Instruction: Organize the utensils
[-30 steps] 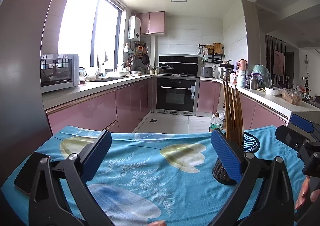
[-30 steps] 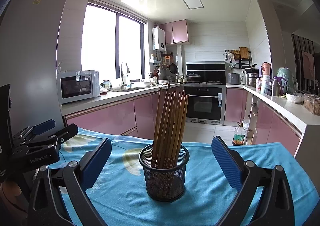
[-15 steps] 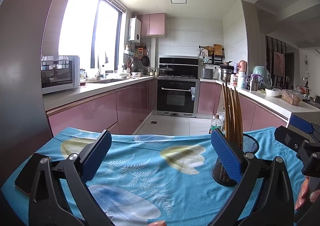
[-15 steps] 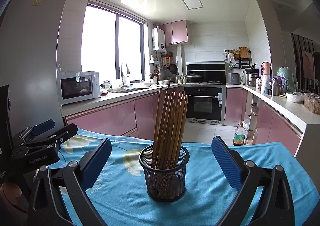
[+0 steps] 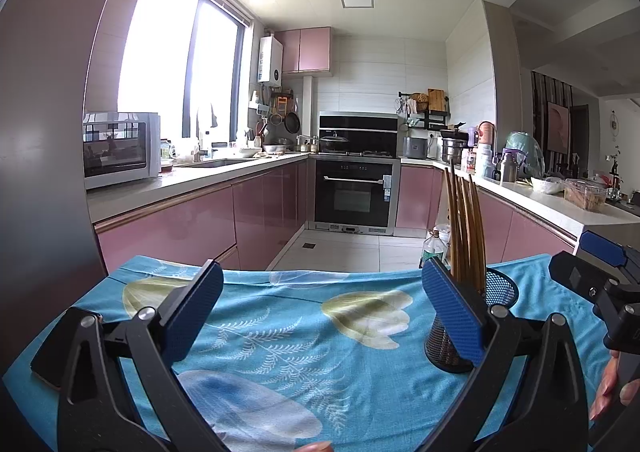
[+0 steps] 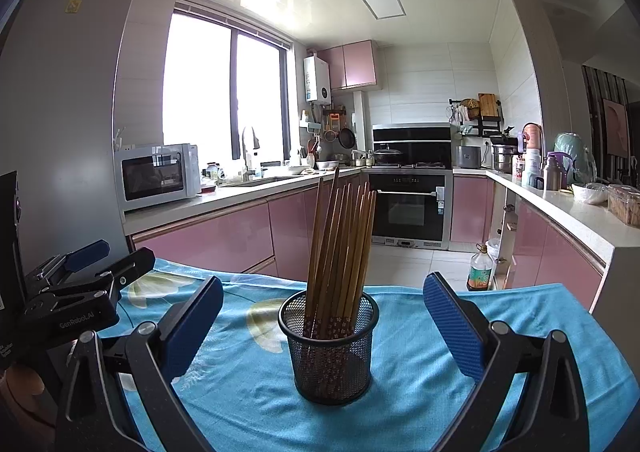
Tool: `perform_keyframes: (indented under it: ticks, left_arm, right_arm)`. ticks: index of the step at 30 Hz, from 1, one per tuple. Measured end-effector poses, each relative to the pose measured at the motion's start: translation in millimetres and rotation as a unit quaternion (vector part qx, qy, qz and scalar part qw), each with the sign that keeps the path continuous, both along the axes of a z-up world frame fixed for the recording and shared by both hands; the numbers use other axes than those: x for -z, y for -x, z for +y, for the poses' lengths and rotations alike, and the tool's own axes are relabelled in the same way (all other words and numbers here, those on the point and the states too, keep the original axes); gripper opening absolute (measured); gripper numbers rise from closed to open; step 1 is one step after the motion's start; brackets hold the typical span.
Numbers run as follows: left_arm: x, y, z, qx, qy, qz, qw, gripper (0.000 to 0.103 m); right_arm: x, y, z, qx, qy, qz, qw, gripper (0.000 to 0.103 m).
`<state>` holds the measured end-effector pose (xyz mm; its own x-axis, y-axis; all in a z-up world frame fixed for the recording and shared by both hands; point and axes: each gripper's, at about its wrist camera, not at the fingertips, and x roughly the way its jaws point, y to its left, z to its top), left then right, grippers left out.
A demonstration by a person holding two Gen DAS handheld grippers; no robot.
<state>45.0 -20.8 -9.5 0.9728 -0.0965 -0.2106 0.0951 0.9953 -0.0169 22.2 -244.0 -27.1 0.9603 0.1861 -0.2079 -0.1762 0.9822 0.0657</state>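
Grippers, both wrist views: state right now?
Left gripper: open, holding nothing, over the blue floral tablecloth.
Right gripper: open, holding nothing; mesh chopstick holder stands between its fingers, untouched.

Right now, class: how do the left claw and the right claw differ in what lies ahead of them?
The right claw has the holder of chopsticks centred between its fingers; the left claw faces bare cloth, with the holder beside its right finger. Both are open and hold nothing.
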Motion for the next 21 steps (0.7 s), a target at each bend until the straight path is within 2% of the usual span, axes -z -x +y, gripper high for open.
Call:
perform_keyframes:
  ticks: [21]
  left_arm:
    - [-5.0,-0.5,2.1,-0.005,0.000,-0.004,1.0000,0.098]
  right_arm:
    - [0.0,-0.2,0.2,0.000,-0.003,0.001,1.000,0.097]
